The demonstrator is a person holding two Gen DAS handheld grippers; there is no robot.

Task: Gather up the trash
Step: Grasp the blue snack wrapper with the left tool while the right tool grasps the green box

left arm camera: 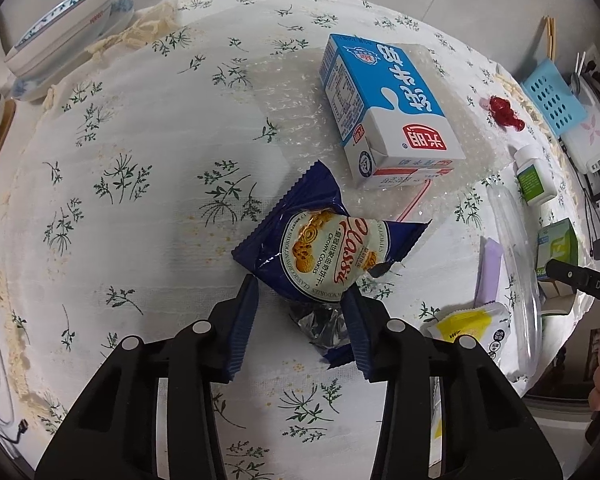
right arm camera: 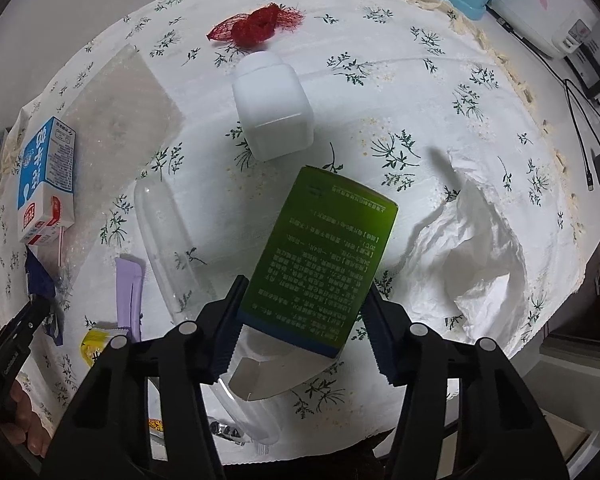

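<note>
Right claw (right arm camera: 306,283): pointing down, fingers part-way closed astride the green box (right arm camera: 324,264), one pad against each long side near the tips; cannot tell whether pressing yet or only touching. Lies skewed between the pads, open flap end back toward the palm, far end beyond the tips. Likely to pivot or slide out on lifting, since only the edges near the tips look caught. Could also crush inward if squeezed hard, being an opened, probably empty carton. Just left of this claw, a clear lid (right arm camera: 168,232) partly under the box: may get dragged or flipped along with it. Well right of it, crumpled tissue (right arm camera: 480,256); ahead of the tips, a white bottle (right arm camera: 272,112); neither in the way. Left claw (left arm camera: 299,285): also tilted down steeply and part-way closed, with the blue cookie wrapper (left arm camera: 320,248) between the fingers, torn silver end lying back between the pads; grip again impossible to confirm. Slick, puffy foil, so apt to squirt forward out of the tips, or tear further at the open end. Possible pinching of the cloth (left arm camera: 140,240) underneath too, with the tips so low. Off to its right, a yellow sachet (left arm camera: 464,328), clear of the pads.
</note>
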